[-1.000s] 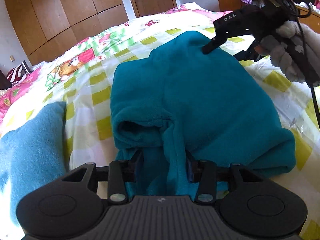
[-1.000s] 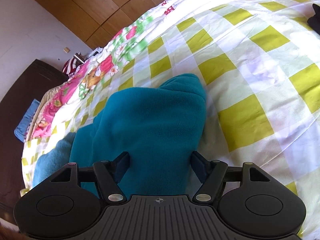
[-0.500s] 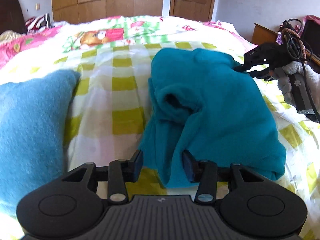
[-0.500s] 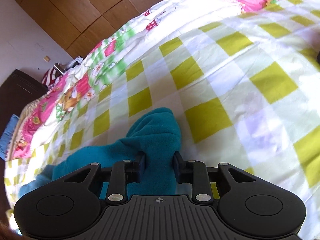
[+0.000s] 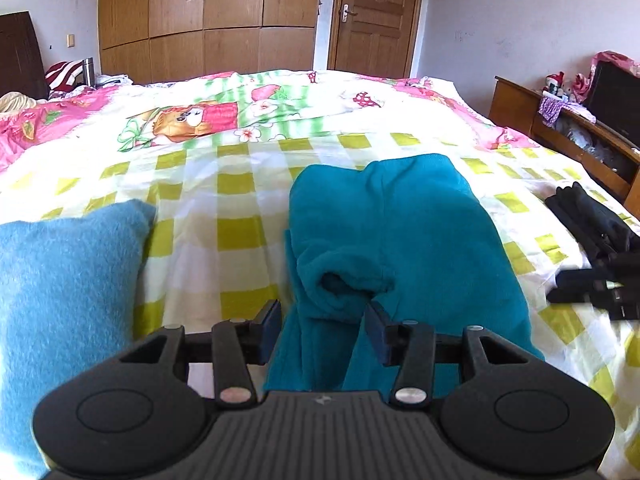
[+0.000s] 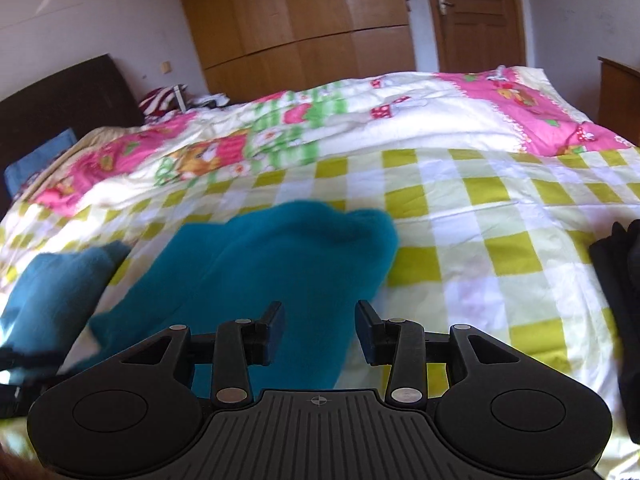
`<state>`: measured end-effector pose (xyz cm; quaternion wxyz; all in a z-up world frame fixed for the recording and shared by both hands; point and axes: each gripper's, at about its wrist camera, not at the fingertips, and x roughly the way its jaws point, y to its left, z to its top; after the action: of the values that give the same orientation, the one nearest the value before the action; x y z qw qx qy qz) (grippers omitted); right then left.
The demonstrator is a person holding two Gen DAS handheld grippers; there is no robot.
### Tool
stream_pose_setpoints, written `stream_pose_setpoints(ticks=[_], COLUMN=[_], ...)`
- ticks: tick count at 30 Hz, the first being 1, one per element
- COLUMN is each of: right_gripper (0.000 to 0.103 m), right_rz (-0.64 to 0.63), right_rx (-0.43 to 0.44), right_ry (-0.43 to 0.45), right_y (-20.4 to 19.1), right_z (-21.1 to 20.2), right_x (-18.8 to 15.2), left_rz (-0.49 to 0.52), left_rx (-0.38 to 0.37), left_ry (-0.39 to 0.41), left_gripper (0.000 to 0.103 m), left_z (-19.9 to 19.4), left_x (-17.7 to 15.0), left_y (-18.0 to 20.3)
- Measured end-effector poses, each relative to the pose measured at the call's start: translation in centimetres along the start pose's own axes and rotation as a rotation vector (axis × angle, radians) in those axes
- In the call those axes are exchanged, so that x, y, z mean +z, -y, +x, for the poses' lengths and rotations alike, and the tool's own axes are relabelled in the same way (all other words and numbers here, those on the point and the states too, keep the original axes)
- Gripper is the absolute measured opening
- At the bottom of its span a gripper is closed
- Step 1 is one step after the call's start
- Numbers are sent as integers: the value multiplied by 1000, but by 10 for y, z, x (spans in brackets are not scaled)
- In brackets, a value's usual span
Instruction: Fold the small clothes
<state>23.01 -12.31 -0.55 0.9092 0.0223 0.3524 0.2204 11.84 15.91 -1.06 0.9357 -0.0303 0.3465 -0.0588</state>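
Since a second ago the right gripper (image 6: 320,332) has let go; its jaws just reopened, clear above the teal garment (image 6: 256,280).

Left view: the left gripper (image 5: 322,330) pinches a fleece fold at six o'clock; pulling could undo the bunched fold.

Right view: garment lies at nine o'clock.

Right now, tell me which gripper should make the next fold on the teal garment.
Left. The left gripper has a bunch of the teal garment between its fingers, while the right gripper, whose jaws have just been opening, stands clear above it, holding nothing.
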Motion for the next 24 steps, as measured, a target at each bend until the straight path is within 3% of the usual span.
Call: stream_pose_setpoints(ticks=[4, 9, 12, 14, 15, 16, 21, 24], right_gripper=[38, 37, 28, 27, 24, 24, 21, 21], right_rz=[-156, -198, -190, -237, -259, -287, -406, -496], right_rx=[86, 87, 61, 69, 88, 103, 60, 32], right_ry=[-101, -203, -174, -132, -124, -121, -89, -77], right_y=[-32, -55, -64, -74, -79, -85, -113, -125], right_z=[-29, -19, -24, -33, -34, -34, -1, 18], right_x=[-55, -87, -91, -93, -93, -94, -97, -97], left_rz=[35, 69, 84, 52, 25, 13, 3, 19], left_rx=[-38, -2, 7, -3, -5, 7, -5, -67], left_ry=[-45, -83, -129, -161, -169, -175, -190, -143], left_gripper=[65, 65, 61, 53, 49, 37, 34, 35], left_z=[20, 45, 62, 73, 79, 84, 101, 78], left_x=[19, 32, 43, 52, 57, 63, 82, 78], left_y=[7, 17, 17, 11, 7, 5, 2, 2])
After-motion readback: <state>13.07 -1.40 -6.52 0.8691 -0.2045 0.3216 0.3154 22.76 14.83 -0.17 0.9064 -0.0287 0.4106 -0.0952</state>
